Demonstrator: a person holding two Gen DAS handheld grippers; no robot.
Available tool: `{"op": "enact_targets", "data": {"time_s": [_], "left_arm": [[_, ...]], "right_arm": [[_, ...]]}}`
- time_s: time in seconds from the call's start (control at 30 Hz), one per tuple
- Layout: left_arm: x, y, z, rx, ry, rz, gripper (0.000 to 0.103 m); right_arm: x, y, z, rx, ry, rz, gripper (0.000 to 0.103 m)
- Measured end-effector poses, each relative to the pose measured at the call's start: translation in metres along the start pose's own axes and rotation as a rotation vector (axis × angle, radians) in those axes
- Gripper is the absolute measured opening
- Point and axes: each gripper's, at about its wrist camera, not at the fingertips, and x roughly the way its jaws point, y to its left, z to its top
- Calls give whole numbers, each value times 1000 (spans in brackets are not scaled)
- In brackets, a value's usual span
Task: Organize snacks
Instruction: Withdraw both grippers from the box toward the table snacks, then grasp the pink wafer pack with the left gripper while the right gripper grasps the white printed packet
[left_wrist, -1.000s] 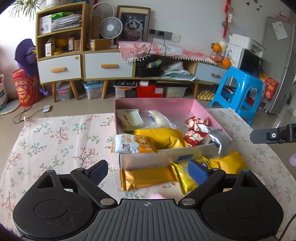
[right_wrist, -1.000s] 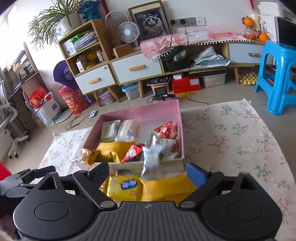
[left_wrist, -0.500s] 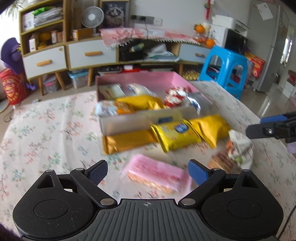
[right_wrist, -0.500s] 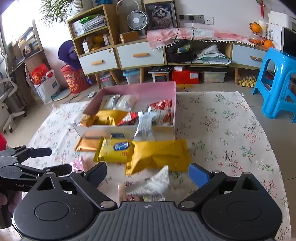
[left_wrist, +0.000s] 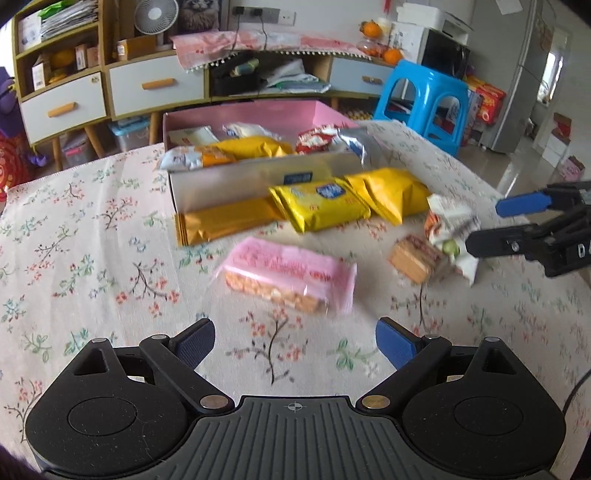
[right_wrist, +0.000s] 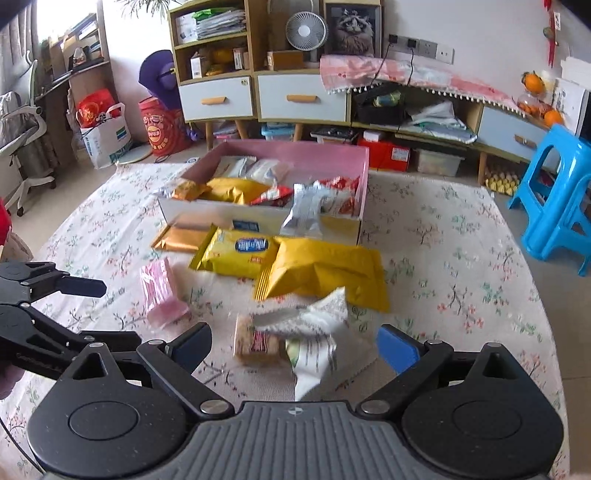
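Both tools have drawn back from the pink box (left_wrist: 258, 114). Left tool (left_wrist: 294, 341), jaws wide, empty; pink wafer packet (left_wrist: 291, 277) at 12 o'clock. Right tool (right_wrist: 293, 345), jaws wide, empty; white crumpled packet (right_wrist: 314, 332) between its fingers on the tabletop (right_wrist: 443, 258).

Floral tablecloth (left_wrist: 92, 236), pink box (left_wrist: 258, 173), yellow packets (left_wrist: 319, 203) (three), pink wafer pack (left_wrist: 291, 275), torn wrapper (left_wrist: 452, 232)
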Motion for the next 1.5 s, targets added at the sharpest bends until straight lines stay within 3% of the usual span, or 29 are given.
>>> {"op": "enact_targets", "data": {"time_s": [0.2, 0.43, 0.73, 0.97, 1.2, 1.5], "left_arm": [[0, -1, -14, 91, -14, 40, 95], [11, 3, -12, 56, -4, -6, 95], [23, 13, 15, -227, -33, -89, 95], [41, 10, 31, -366, -22, -4, 95], [45, 12, 37, -389, -19, 93, 92], [36, 32, 35, -399, 14, 122, 51]], "right_arm": [[5, 7, -11, -58, 12, -12, 88], [14, 8, -26, -105, 36, -19, 88], [20, -1, -27, -70, 15, -20, 88], [23, -10, -21, -21, -28, -18, 84], [32, -12, -23, -39, -26, 4, 67], [38, -17, -13, 28, -42, 14, 57]]}}
